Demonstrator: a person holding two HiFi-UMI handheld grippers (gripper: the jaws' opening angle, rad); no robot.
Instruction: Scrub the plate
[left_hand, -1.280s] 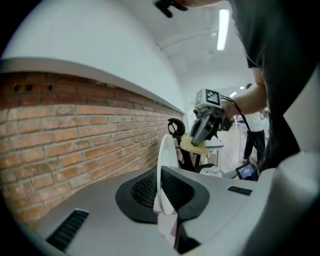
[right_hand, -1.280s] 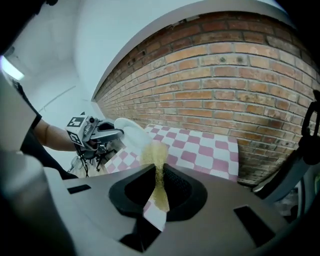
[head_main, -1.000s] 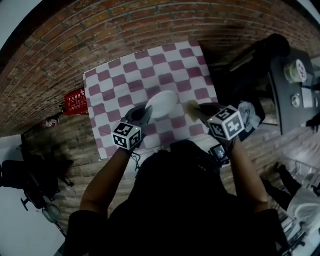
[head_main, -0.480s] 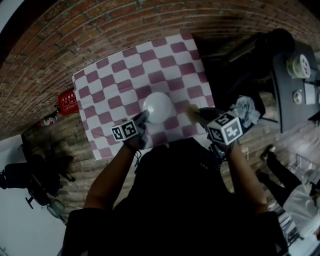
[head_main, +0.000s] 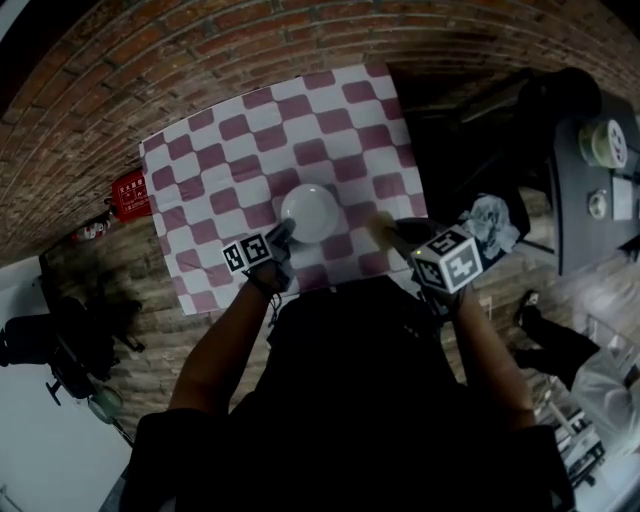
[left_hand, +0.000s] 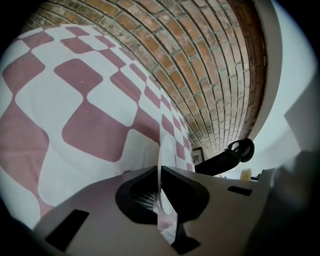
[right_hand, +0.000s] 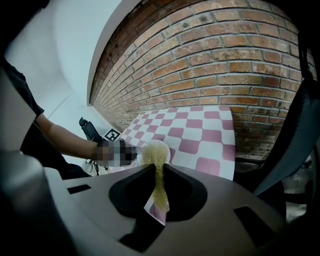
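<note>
Head view, centre: the white plate (head_main: 310, 212) lay face up over the checked cloth of the tabletop (head_main: 200, 170); whether its underside rested on the cloth I could not tell. My left gripper (head_main: 283, 232) met it at the lower-left rim. In the left gripper view the plate (left_hand: 160, 165) ran edge-on as a thin pale line up the middle of the frame, and my left gripper (left_hand: 160, 172) had its jaws pinched onto that rim.

Right of the plate in the head view, and apart from it, my right gripper (head_main: 400, 235) carried a yellowish sponge (head_main: 383, 228). In the right gripper view the right gripper (right_hand: 159, 172) had its jaws pressed onto the sponge (right_hand: 156, 152), which stood out beyond them towards the cloth.

Governing relation: the plate lay to the left of the sponge, with a strip of cloth between them. I judged that the right hand would have to travel leftward onto the plate's face while the left steadied the rim.
</note>
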